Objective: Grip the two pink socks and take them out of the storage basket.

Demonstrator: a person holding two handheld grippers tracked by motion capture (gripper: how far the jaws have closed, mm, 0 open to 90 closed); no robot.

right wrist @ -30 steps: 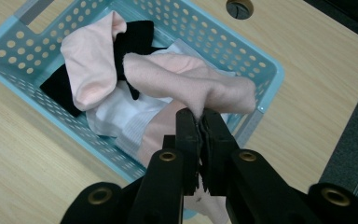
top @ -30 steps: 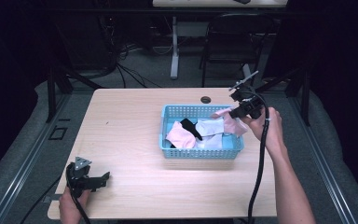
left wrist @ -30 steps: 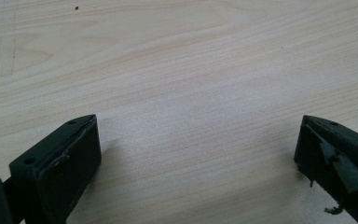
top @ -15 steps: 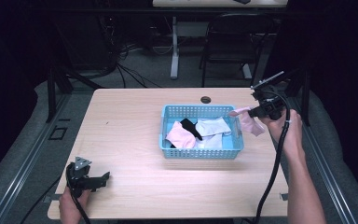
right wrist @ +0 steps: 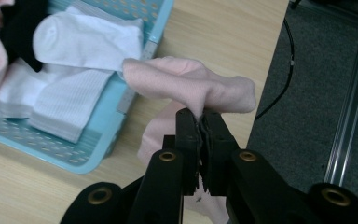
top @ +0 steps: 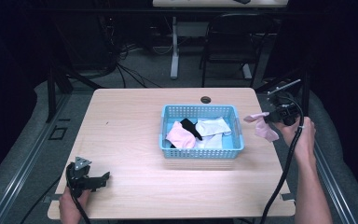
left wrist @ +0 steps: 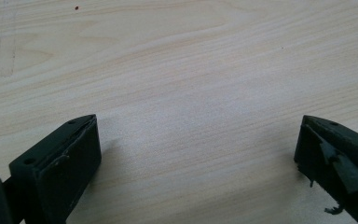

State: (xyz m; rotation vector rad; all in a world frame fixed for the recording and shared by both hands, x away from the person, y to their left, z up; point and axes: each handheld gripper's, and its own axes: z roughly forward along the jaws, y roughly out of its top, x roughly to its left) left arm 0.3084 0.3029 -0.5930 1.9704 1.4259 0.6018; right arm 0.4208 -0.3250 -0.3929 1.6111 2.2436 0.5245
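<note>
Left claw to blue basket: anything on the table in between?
Nothing. In the high view, only bare wooden table lies between the open left claw and the blue basket. The left gripper view shows bare wood ahead too.

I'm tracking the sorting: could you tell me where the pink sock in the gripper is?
In the high view the pink sock hangs from the right gripper, right of the blue basket.

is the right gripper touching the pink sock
Touching: in the right gripper view the right gripper is shut on the pink sock, fabric pinched between its jaws.
</note>
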